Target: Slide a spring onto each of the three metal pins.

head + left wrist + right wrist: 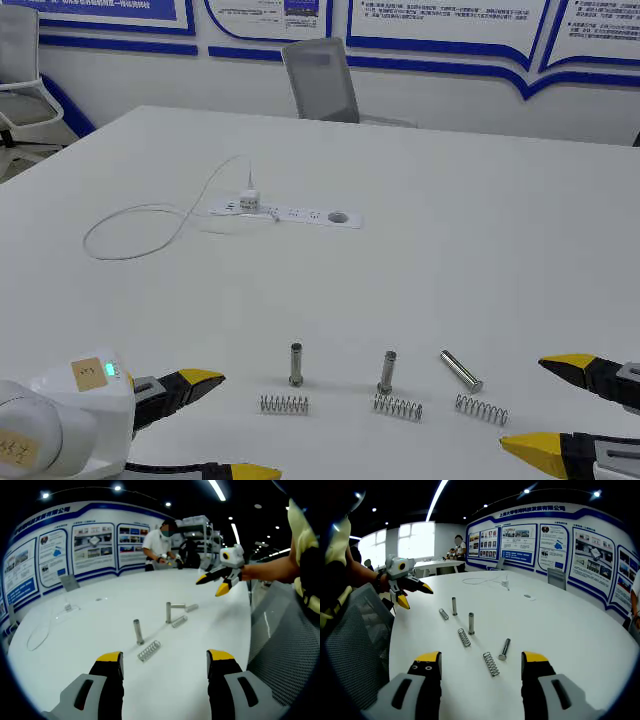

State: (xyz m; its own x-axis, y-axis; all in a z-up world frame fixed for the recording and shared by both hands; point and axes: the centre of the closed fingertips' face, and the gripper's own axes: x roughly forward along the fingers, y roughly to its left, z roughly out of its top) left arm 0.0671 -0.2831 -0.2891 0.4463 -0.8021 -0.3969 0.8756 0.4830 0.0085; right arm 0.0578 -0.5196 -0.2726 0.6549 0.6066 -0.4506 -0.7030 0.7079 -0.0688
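Holding left tongs point(165, 657) and right tongs point(476, 656) gaping, empty. Leaving all three springs point(398, 407) lying on the table point(450, 200) beside bare pins point(387, 370).

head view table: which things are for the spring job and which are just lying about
For the job: two upright silver metal pins, one silver pin lying flat, three silver coil springs.
Lying about: white power strip, white looped cable, grey office chair.

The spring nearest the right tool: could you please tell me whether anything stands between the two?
Nothing visible does. The right tool is open, with bare table between it and the spring; the tipped-over pin lies beyond the spring, not in the path.
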